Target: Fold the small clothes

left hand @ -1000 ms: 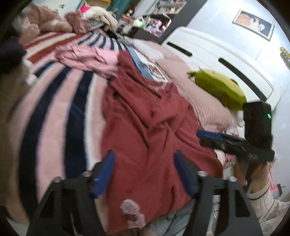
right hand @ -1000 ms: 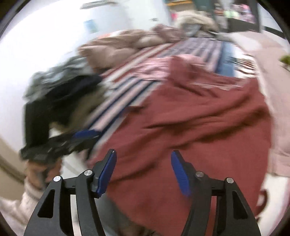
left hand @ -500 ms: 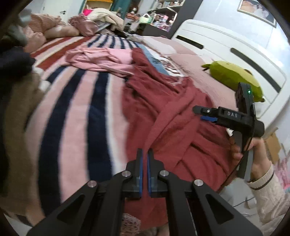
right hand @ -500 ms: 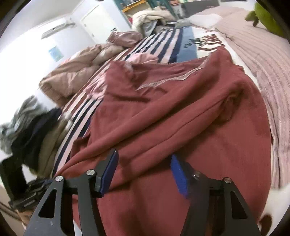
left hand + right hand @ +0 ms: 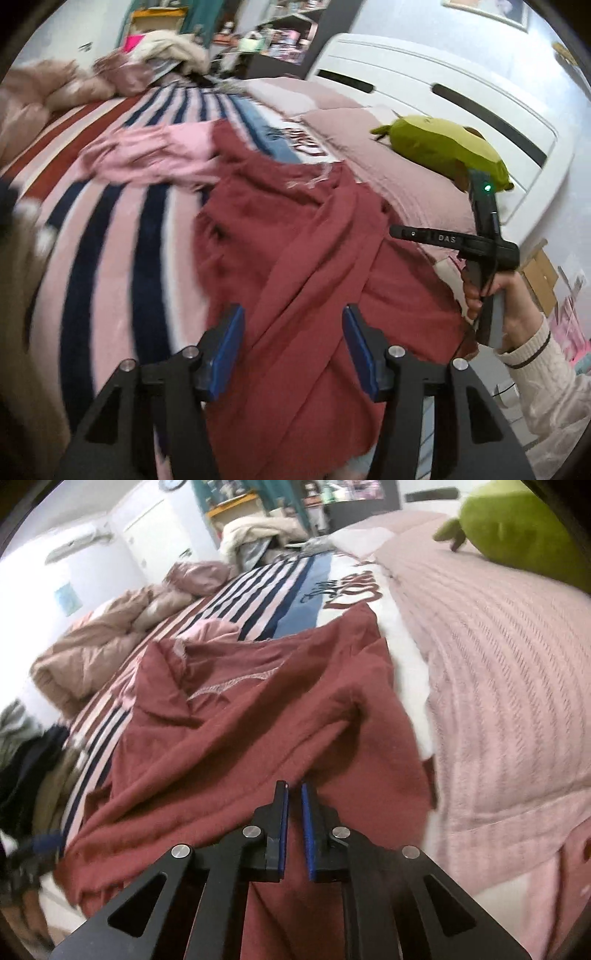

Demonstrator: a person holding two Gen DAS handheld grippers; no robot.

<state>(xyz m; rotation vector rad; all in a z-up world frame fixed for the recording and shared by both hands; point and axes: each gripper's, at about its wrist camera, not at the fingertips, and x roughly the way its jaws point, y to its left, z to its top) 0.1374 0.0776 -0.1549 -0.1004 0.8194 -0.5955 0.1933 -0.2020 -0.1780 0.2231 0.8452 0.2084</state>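
Red garment [image 5: 295,266] rumpled on striped bedspread [image 5: 110,229], pink garment [image 5: 155,155] beyond it, left gripper [image 5: 291,343] spread wide above a ridge of cloth, right gripper [image 5: 293,816] nearly closed over the near hem, grip unclear, green plush [image 5: 443,147] on pink blanket [image 5: 498,701].

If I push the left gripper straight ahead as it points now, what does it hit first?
Most likely the dark red garment: the open left gripper points along a raised fold of it on the striped bedcover. How far above the cloth it is, is unclear.
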